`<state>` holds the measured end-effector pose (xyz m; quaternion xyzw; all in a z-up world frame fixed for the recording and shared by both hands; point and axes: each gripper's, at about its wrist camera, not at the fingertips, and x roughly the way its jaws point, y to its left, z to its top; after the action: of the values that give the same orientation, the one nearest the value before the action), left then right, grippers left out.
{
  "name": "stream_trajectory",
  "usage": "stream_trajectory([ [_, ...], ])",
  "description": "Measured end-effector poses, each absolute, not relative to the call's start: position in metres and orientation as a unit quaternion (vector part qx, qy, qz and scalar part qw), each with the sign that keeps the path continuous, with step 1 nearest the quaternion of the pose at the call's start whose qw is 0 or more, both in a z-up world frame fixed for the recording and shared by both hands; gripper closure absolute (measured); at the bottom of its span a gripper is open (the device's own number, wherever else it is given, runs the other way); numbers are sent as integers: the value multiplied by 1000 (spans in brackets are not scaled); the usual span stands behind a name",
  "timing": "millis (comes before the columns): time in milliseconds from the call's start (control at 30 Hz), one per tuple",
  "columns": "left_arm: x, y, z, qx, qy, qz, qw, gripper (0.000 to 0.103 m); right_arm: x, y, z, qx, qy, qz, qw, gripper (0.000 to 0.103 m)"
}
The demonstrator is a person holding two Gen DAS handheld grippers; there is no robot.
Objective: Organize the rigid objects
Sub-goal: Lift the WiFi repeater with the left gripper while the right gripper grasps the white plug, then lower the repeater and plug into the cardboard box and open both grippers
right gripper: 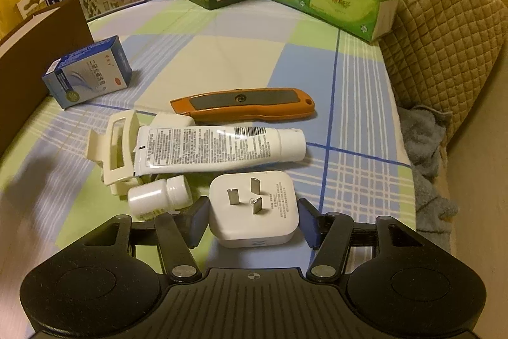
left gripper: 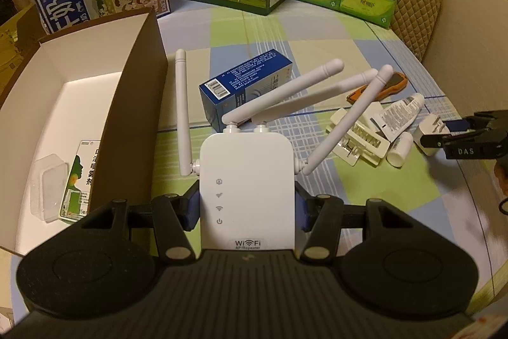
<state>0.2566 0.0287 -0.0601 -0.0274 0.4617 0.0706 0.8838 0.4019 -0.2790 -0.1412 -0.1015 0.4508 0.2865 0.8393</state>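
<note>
Repeater first: the left gripper [left gripper: 246,208] pinches a white WiFi repeater [left gripper: 246,186] by its two sides, four antennas splayed out above it, holding it just right of an open cardboard box [left gripper: 133,104] whose white floor already carries a green medicine carton [left gripper: 77,180] and a clear plastic case [left gripper: 47,183]. Beyond the repeater a blue medicine box [left gripper: 244,88] lies on the checked cloth [left gripper: 333,30]. The right gripper [right gripper: 254,215] is spread, its fingers flanking a white plug adapter [right gripper: 255,208] that lies prongs up, with a gap on each side. Just past the adapter lie a small white bottle [right gripper: 158,197], a white tube [right gripper: 219,148] resting across a cream plastic bracket [right gripper: 117,148], and an orange utility knife [right gripper: 244,104].
</note>
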Motion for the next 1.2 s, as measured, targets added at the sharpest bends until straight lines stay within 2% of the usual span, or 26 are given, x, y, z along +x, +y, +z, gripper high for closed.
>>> stream_trajectory([
  [233, 245, 33, -42, -35, 438, 75, 895, 52, 382, -280, -106, -68, 433, 297, 848, 48],
  [433, 234, 52, -17, -37, 410, 64, 909, 52, 351, -241, -61, -39, 410, 349, 841, 47],
  [800, 200, 149, 18, -22, 390, 79, 917, 52, 291, -94, -10, -5, 379, 449, 810, 47],
  [1200, 213, 270, -2, -20, 423, 78, 902, 52, 278, 60, -13, -33, 380, 463, 800, 47],
])
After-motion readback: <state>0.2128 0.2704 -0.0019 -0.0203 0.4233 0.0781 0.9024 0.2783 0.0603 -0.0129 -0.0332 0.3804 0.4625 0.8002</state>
